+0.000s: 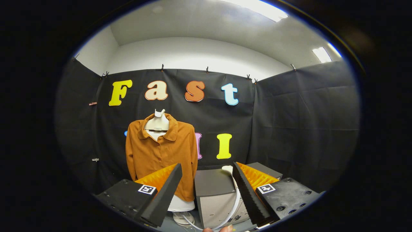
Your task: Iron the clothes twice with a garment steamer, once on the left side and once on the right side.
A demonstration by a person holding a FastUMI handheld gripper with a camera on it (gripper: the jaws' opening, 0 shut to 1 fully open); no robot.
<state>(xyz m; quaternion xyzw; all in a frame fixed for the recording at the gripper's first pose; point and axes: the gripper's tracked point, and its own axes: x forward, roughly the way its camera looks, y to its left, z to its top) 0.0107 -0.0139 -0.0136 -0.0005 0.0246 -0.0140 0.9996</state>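
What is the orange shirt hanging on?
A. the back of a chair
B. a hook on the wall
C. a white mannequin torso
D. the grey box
C: the orange shirt is buttoned over a white mannequin torso, whose neck pokes out of the collar, beyond the open fingers of the hand-held gripper.

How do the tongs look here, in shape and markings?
The tongs have two wedge-shaped fingers with ribbed inner faces, tapering forward. Each sits on a dark block with screw holes and carries a small square black-and-white marker.
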